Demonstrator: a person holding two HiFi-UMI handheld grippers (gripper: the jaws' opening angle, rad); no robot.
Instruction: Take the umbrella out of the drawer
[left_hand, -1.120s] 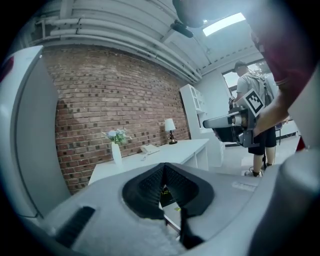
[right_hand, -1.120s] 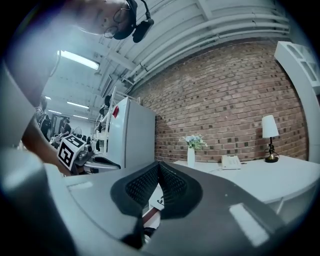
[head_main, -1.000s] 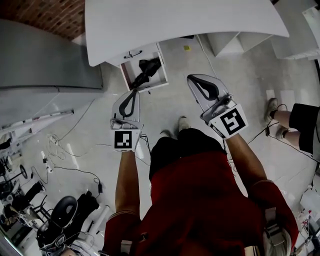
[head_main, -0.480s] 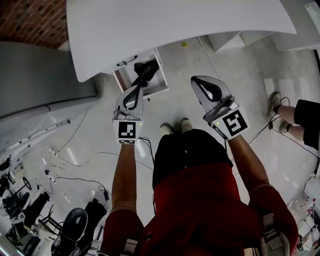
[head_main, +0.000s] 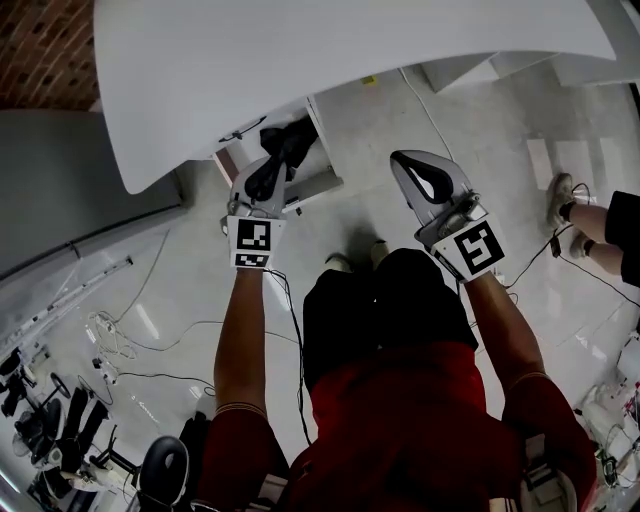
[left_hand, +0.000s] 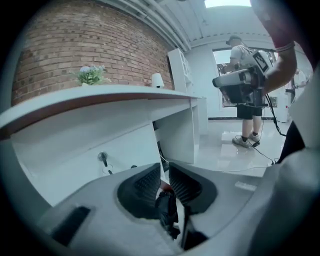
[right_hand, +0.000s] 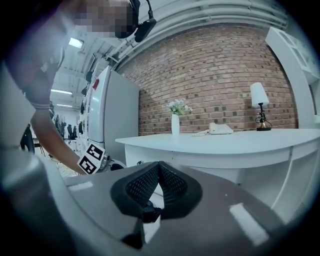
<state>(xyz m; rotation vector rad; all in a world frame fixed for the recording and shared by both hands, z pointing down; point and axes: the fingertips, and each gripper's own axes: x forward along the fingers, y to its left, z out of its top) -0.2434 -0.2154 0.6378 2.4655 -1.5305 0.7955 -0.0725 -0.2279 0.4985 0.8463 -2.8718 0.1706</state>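
Note:
A black folded umbrella (head_main: 292, 138) lies in the open white drawer (head_main: 326, 176) under the curved white desk (head_main: 330, 60). My left gripper (head_main: 276, 162) hangs right over the drawer's near end. Its jaws are opening and stand a narrow slit apart. In the left gripper view the umbrella (left_hand: 167, 210) shows through the slit of the left gripper (left_hand: 165, 174), lying below the pads, which do not press on it. My right gripper (head_main: 405, 160) is to the right of the drawer over bare floor. In the right gripper view the right gripper (right_hand: 159, 165) is shut and holds nothing.
A grey cabinet (head_main: 60, 200) stands left of the desk. Cables (head_main: 150, 340) trail over the floor at left. Another person's legs (head_main: 600, 220) are at the right edge. On the desk top stand a vase (right_hand: 175, 122), a telephone (right_hand: 219, 129) and a lamp (right_hand: 259, 102).
Both grippers have come down toward the desk. The left one has moved from short of the drawer to over its umbrella. The right one has sunk beside it.

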